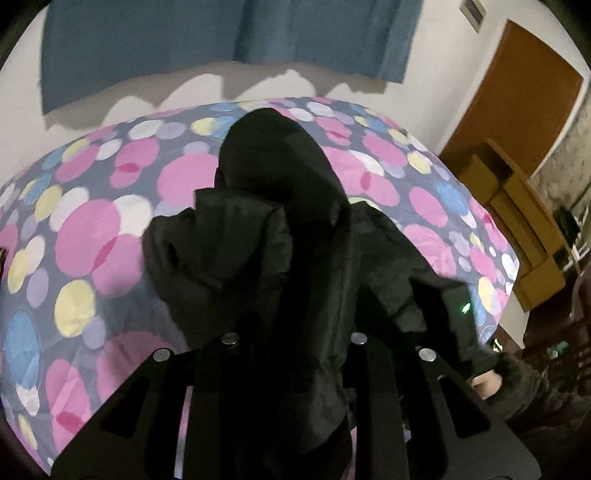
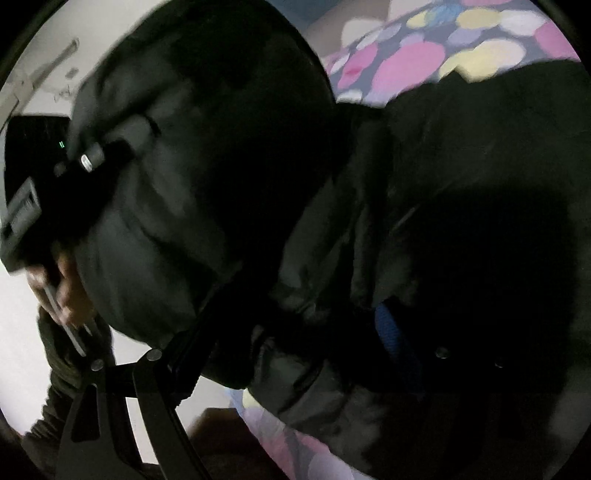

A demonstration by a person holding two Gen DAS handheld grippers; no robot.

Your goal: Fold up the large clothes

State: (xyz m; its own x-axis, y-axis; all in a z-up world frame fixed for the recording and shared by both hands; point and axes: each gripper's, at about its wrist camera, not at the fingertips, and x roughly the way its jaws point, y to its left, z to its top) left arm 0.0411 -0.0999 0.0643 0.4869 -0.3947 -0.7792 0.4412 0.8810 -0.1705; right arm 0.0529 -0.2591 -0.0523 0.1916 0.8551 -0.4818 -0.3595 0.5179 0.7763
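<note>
Clearly, on the far left of the left wrist view lies the bedspread (image 1: 88,236), printed with pink, yellow and blue dots, its near edge cut off by the lens rim. Above it a blue curtain (image 1: 221,33) hangs on the white wall, its top out of frame. In the centre the black jacket (image 1: 280,236) rises in a crumpled heap over the spread, hood uppermost, with one fold running down between the arms of the left gripper (image 1: 291,369). Cloth covers the fingertips entirely, so whether they are together on the fabric or apart cannot be told. Further right, a hand (image 1: 487,382) in a dark sleeve shows at the jacket's edge, partly hidden, and beyond it stand a wooden door (image 1: 524,92) and brown cardboard boxes (image 1: 517,206), blurred.

In the right wrist view, the left side shows a hand (image 2: 66,291) gripping the other tool's handle, smeared by motion. The jacket (image 2: 207,177) fills almost everything rightward, bulging close to the lens and very dark. The right gripper (image 2: 295,354) shows only its left arm; the right arm and tips are lost in shadow and fabric, so its state cannot be told. A blue strip (image 2: 388,328) peeks from the folds. Dotted bedspread (image 2: 424,55) appears at top right.
</note>
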